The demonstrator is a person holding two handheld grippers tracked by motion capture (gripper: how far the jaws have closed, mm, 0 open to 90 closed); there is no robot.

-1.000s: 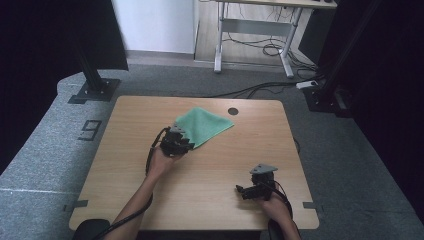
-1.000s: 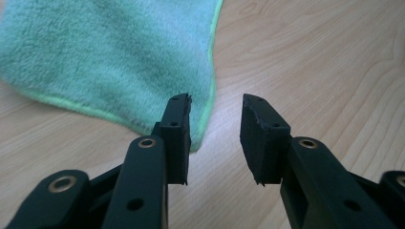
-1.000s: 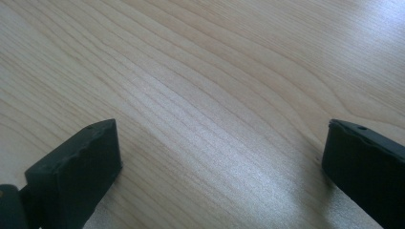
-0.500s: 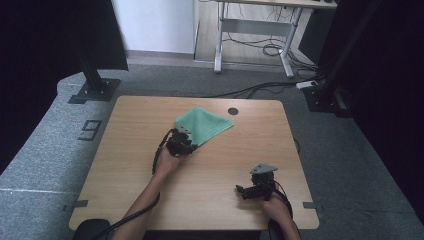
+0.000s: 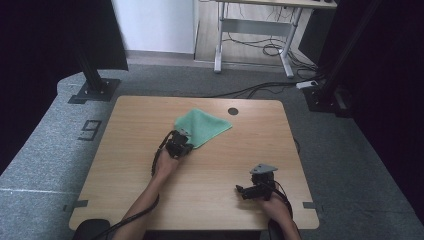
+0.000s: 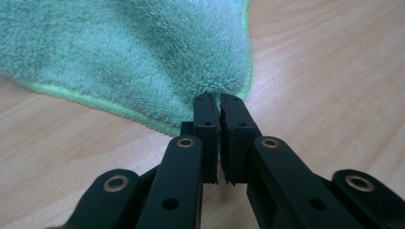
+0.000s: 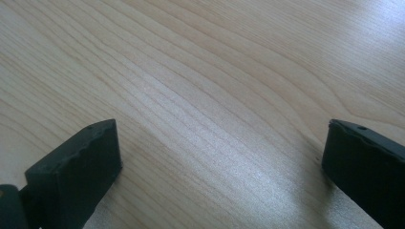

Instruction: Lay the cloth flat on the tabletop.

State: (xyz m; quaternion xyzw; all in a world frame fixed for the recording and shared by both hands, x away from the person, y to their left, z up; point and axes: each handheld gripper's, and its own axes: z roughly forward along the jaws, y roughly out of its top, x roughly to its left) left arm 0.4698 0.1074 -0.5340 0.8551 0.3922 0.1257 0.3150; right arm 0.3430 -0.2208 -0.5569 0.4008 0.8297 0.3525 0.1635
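Note:
A green fleecy cloth (image 5: 202, 126) lies on the wooden table (image 5: 125, 120), back of centre. My left gripper (image 5: 183, 145) is at the cloth's near corner; its jaws have just been closing and now pinch that corner. In the left gripper view the cloth (image 6: 129, 52) bunches up where the left gripper (image 6: 218, 101) bites it. My right gripper (image 5: 242, 190) rests near the table's front right, well away from the cloth. In the right gripper view the right gripper (image 7: 222, 143) stands wide open over bare wood.
A round cable hole (image 5: 233, 111) sits in the table just right of the cloth. Black stand feet (image 5: 92, 90) are on the grey floor at the back left, and a desk frame with cables (image 5: 260, 45) stands behind.
My left gripper has edged forward onto the cloth's near corner. The right hand has kept still.

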